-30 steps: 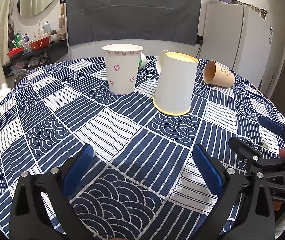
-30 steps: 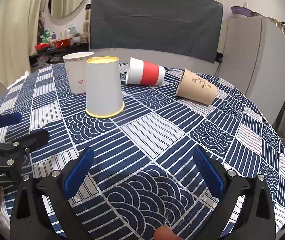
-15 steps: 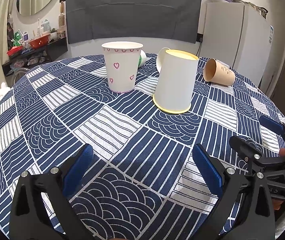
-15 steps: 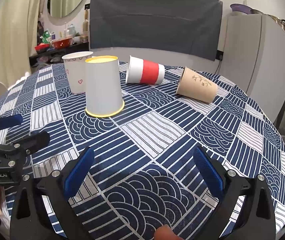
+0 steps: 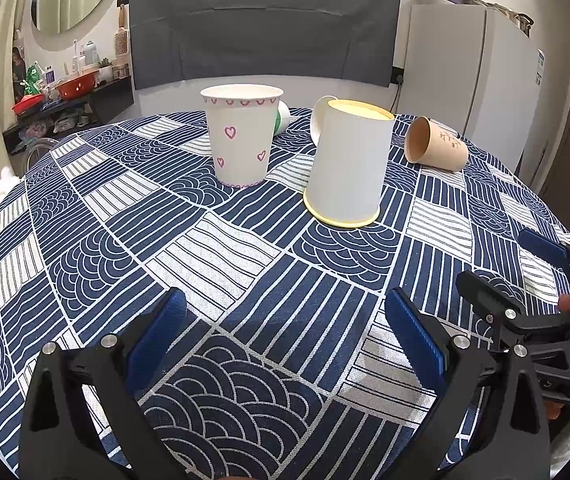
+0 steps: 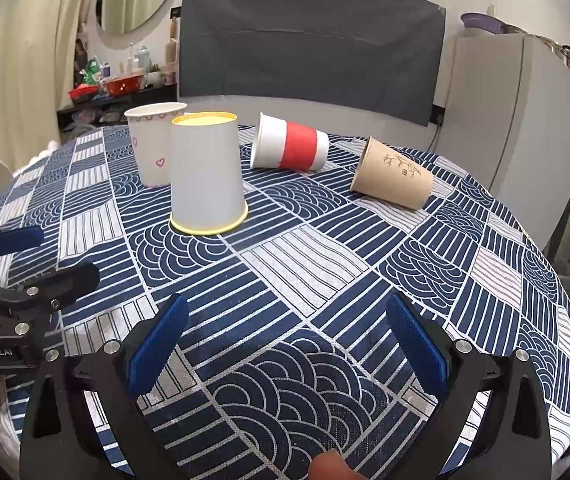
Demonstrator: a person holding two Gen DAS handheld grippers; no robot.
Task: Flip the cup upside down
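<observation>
A white cup with pink hearts [image 5: 241, 136] stands upright, mouth up, on the patterned tablecloth; it also shows in the right wrist view [image 6: 152, 148]. A white cup with a yellow rim [image 5: 347, 164] stands upside down beside it, also in the right wrist view [image 6: 206, 174]. A red-banded cup [image 6: 291, 148] and a brown cup [image 6: 391, 180] lie on their sides behind. My left gripper [image 5: 285, 334] is open and empty, low over the near cloth. My right gripper [image 6: 285, 336] is open and empty too. Each gripper shows at the edge of the other's view.
The round table's cloth [image 5: 213, 256] fills both views. A grey chair back [image 6: 309, 40] stands behind the table, a white fridge [image 6: 525, 128] at the right. A shelf with bowls [image 5: 69, 92] is at the far left.
Both grippers have eased slightly forward toward the cups; the cups appear a little nearer. Nothing was gripped or moved.
</observation>
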